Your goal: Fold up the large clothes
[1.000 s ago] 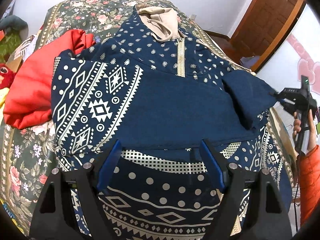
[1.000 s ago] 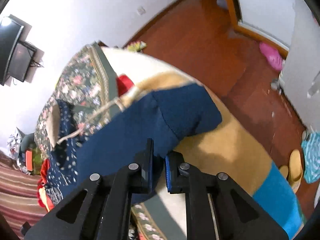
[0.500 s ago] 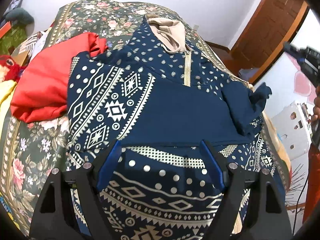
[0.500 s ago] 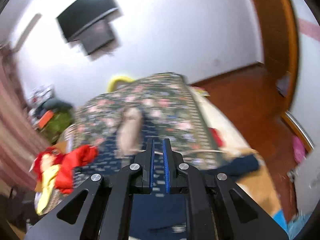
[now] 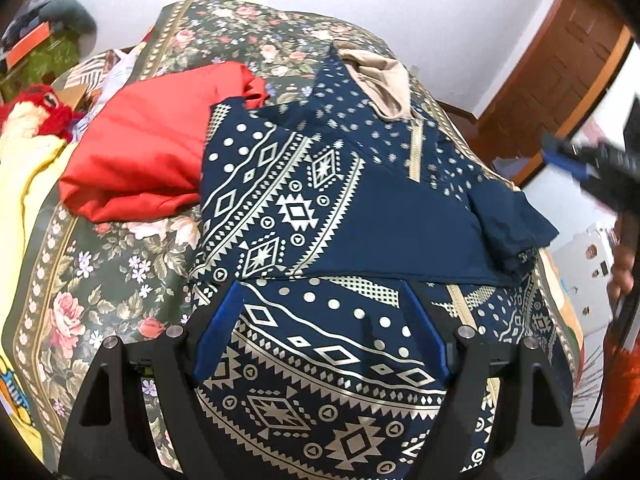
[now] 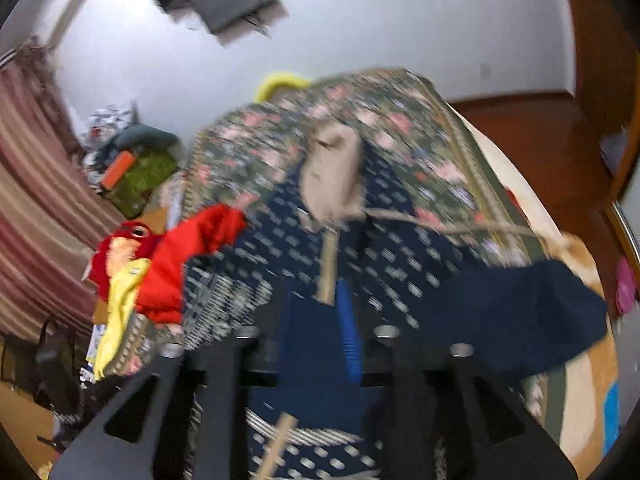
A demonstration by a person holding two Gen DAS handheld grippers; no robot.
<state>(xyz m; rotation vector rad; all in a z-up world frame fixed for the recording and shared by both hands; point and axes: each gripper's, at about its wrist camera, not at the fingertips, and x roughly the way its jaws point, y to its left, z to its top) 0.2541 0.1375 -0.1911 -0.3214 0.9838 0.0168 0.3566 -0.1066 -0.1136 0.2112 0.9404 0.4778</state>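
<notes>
both tongs are up over the bed. my left gripper [image 5: 320, 332] hangs wide open with nothing in it, the navy patterned jacket [image 5: 340, 216] spread flat right under and beyond its fingers. my right gripper [image 6: 316, 320] has just been opening and holds nothing (blurred view); the folded sleeve [image 6: 520, 312] lies to its right. farther off, left of both, sits a red garment [image 5: 152, 148] on the floral bedspread [image 5: 100, 272].
</notes>
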